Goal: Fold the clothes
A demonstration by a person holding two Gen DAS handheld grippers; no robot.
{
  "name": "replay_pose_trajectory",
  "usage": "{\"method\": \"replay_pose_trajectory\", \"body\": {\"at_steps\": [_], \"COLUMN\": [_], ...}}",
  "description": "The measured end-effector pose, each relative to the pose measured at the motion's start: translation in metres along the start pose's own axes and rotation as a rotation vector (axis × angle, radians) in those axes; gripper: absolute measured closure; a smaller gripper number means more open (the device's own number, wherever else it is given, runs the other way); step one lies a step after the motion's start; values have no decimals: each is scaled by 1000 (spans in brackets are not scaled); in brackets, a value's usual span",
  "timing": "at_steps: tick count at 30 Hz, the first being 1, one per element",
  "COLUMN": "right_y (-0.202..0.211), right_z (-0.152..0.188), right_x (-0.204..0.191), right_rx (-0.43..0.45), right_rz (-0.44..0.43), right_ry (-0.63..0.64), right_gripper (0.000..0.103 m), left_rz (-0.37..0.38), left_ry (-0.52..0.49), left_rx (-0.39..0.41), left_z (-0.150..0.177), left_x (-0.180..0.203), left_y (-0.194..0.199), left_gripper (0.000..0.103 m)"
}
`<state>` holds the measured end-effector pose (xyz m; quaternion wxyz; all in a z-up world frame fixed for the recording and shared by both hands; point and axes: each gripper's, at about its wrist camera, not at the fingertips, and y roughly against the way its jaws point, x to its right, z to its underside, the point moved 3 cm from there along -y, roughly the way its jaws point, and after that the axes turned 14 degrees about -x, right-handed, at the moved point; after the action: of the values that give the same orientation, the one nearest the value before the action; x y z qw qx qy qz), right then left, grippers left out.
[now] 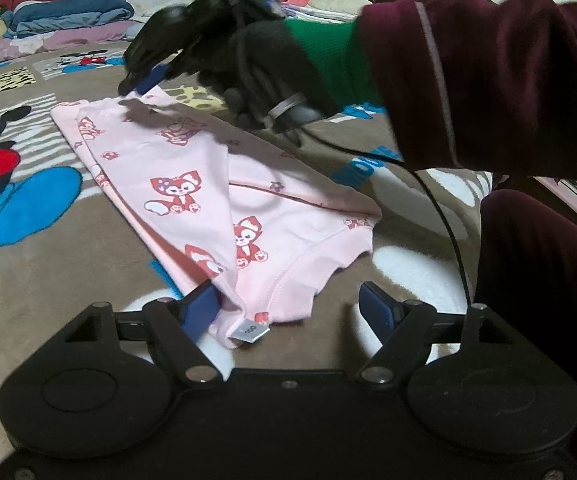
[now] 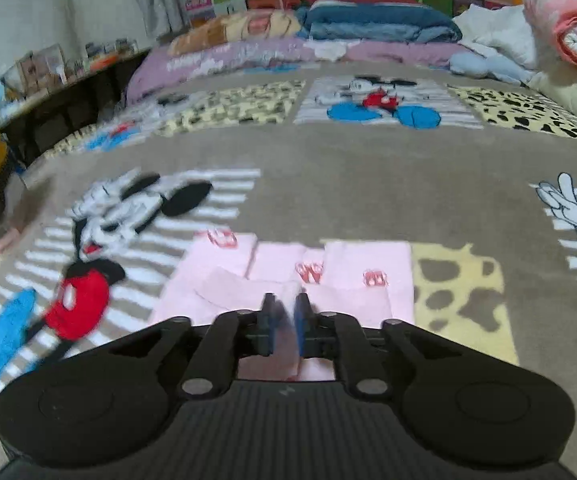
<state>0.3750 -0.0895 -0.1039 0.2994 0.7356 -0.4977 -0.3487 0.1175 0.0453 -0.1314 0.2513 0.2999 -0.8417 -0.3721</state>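
A pink garment printed with red foxes lies partly folded on a cartoon blanket. My left gripper is open, its blue fingers spread around the garment's near hem and size tag. My right gripper, held in a black glove, is at the garment's far edge. In the right wrist view the right gripper has its jaws nearly together on a fold of the pink garment.
Folded quilts and bedding are stacked along the far edge of the bed. A pink rolled blanket lies at far right. The person's maroon sleeve and knee are at the right. A black cable hangs down.
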Motion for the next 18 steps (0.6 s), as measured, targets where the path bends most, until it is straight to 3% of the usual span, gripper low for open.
{"method": "replay_pose_trajectory", "body": {"at_steps": [3, 6, 9, 11, 16, 18], "right_y": [25, 55, 79, 91, 85, 74], "right_z": [6, 24, 51, 76, 122, 134], "right_x": [-1, -3, -8, -14, -17, -14], "right_rx": [38, 51, 53, 45, -11, -44], "right_rz": [-23, -60, -94, -130, -156, -146], "right_ry": [21, 72, 151, 203, 202, 178], "right_gripper": [80, 80, 80, 80, 80, 81], "left_rz": [-48, -117, -115, -105, -163, -201], "left_ry": [14, 43, 42, 19, -30, -54], "left_rx": [5, 65, 171, 194, 8, -19], "left_z": [4, 4, -4, -11, -12, -8], "left_x": [-2, -6, -1, 5, 9, 13], "left_y": [9, 22, 34, 30, -14, -20], "left_gripper": [27, 27, 27, 27, 27, 23]}}
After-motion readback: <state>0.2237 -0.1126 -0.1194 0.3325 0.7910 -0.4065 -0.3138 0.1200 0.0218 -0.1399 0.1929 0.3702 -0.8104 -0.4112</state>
